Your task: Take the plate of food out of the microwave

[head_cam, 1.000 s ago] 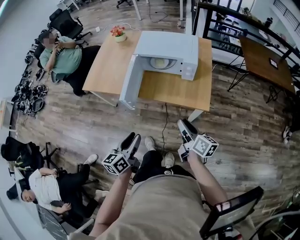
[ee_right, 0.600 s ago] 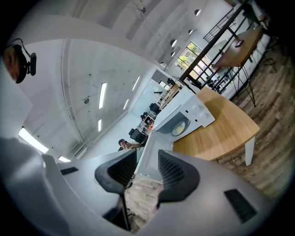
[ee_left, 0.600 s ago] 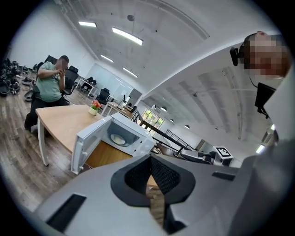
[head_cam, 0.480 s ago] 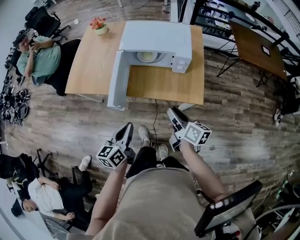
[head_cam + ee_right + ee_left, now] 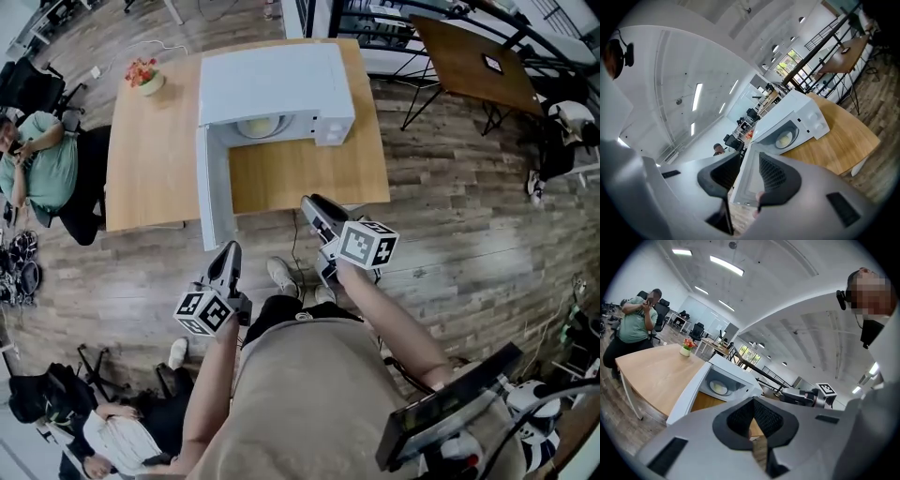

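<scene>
A boxy white microwave oven (image 5: 272, 84) stands on a light wooden table (image 5: 155, 159), its door (image 5: 214, 197) swung fully open toward the person. Inside the cavity sits one round pale plate (image 5: 260, 127) with a pale yellowish heap of food on it. What the food is cannot be made out at this range. Near the table's far left corner stands a small white pot (image 5: 145, 77) of red and orange flowers.

Both grippers are held short of the table's near edge, well apart from the plate. The left gripper (image 5: 229, 255) has its jaws clenched together with nothing between them. The right gripper (image 5: 315, 206) has its jaws partly apart and has just been drawing them closer. Nothing lies between them, and the open door shows through the gap.

By count there are one microwave, one plate, one flower pot, two grippers and two tables, the second being a dark wooden table (image 5: 469, 52) at the upper right. Two people sit off to the left, one in a green shirt (image 5: 39, 173) and one in a white shirt (image 5: 117, 439).
</scene>
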Available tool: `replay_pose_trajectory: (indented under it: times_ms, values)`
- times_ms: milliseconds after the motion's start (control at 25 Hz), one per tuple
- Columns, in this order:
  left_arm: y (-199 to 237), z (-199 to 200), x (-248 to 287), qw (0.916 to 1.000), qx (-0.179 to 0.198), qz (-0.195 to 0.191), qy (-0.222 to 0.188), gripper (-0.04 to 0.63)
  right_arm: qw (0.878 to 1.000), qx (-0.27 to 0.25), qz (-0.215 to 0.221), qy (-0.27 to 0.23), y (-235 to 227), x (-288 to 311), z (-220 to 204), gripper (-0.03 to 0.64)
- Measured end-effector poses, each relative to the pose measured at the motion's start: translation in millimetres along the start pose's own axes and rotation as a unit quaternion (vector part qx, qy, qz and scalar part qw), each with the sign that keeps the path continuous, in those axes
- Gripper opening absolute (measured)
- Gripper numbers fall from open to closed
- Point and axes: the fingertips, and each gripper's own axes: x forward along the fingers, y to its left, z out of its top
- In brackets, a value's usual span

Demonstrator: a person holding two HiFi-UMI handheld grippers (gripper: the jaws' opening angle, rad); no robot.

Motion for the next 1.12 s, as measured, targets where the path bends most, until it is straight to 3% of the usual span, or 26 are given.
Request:
replay_pose_trajectory:
  times_ms: [640, 960, 1120]
  values:
    - [41.5, 38.2, 57.6, 0.9937, -0.027, -0.104, 0.033, 0.003, 0.998, -0.019, -0.045, -0.027, 19.6, 68.1, 30.1, 0.132]
    - [15.8, 44.1, 77.1, 0.9903, -0.045, -0.128, 0.032, 0.003, 0.997, -0.041, -0.068, -0.02, 8.7, 46.3, 45.8, 0.112]
    - [38.2, 68.1, 72.9, 0.9911, -0.037, -0.125, 0.028, 0.003, 0.998, -0.044, -0.037, -0.016, 21.1, 90.6, 44.1, 0.112]
